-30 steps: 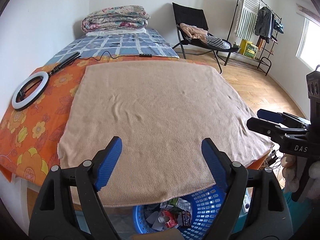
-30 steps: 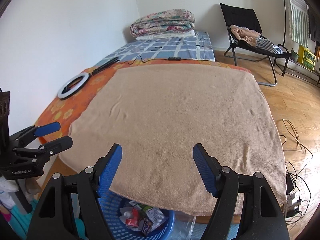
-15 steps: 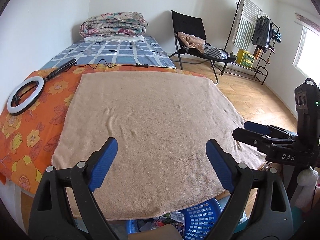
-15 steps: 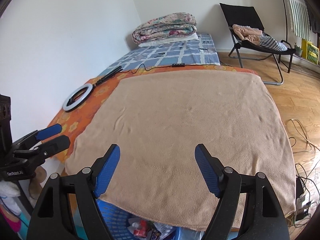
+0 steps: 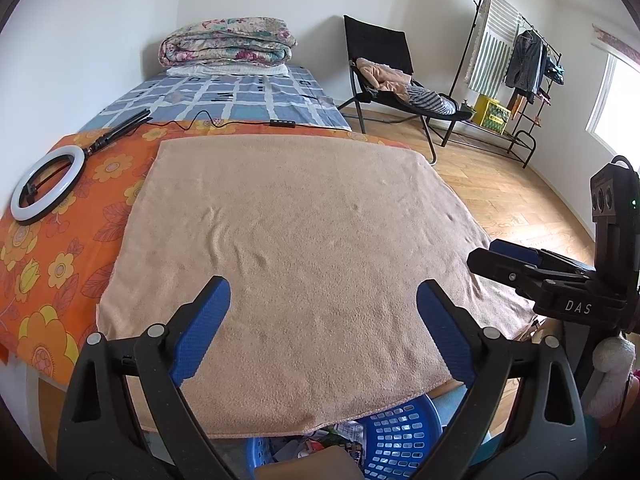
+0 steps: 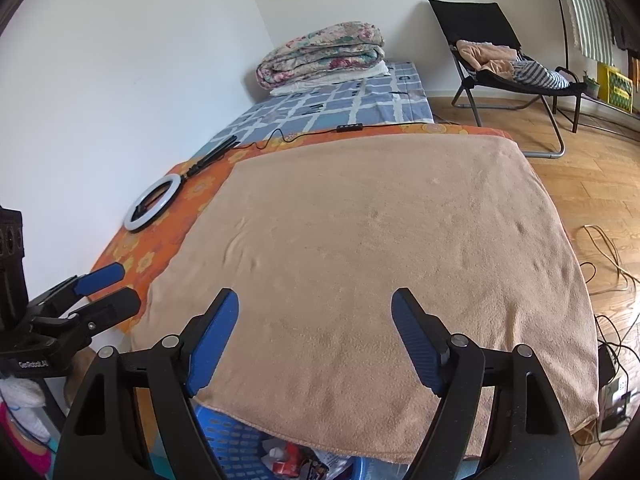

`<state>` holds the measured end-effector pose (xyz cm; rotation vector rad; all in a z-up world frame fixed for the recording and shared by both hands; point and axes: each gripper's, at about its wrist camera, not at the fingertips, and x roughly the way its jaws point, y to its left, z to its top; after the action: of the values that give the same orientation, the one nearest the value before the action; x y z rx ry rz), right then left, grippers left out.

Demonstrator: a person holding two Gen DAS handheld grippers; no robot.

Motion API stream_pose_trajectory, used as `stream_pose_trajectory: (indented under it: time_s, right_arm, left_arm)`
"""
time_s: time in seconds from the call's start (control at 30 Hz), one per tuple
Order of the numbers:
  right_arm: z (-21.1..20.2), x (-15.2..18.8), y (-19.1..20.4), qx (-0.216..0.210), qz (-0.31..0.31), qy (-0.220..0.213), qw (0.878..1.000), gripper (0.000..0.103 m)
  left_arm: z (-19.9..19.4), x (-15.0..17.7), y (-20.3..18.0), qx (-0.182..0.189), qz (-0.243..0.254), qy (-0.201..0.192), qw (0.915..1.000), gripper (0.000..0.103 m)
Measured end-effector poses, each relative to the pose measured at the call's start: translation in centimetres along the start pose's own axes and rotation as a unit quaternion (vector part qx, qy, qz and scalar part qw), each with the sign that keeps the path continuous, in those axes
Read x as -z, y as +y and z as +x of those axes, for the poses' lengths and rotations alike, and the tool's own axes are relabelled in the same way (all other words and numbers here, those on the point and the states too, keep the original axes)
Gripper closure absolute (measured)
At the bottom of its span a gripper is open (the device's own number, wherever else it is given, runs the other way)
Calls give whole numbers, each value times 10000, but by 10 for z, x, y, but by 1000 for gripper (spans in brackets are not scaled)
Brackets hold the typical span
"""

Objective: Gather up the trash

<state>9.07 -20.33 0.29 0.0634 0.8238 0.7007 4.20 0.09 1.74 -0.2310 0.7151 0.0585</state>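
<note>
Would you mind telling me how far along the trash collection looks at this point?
Nearly finished, it seems. Done: the tan towel shows no litter, and wrappers sit in the blue basket below its near edge. In hand: nothing; the left claw has just been opening and is empty, as is the open right claw. Left: no trash remains in view.

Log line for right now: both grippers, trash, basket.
left gripper: open, just widened, empty | right gripper: open, just widened, empty | beige towel: no trash visible | blue basket: trash inside, below towel's near edge
</note>
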Motion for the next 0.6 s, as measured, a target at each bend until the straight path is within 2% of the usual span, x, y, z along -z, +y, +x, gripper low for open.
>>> stream_pose_trajectory:
  time_s: [0.6]
  right_arm:
    - [1, 3, -2, 49, 6, 45, 10000, 24]
  left_arm:
    - [-4, 2, 3, -20, -38, -65, 10000, 7]
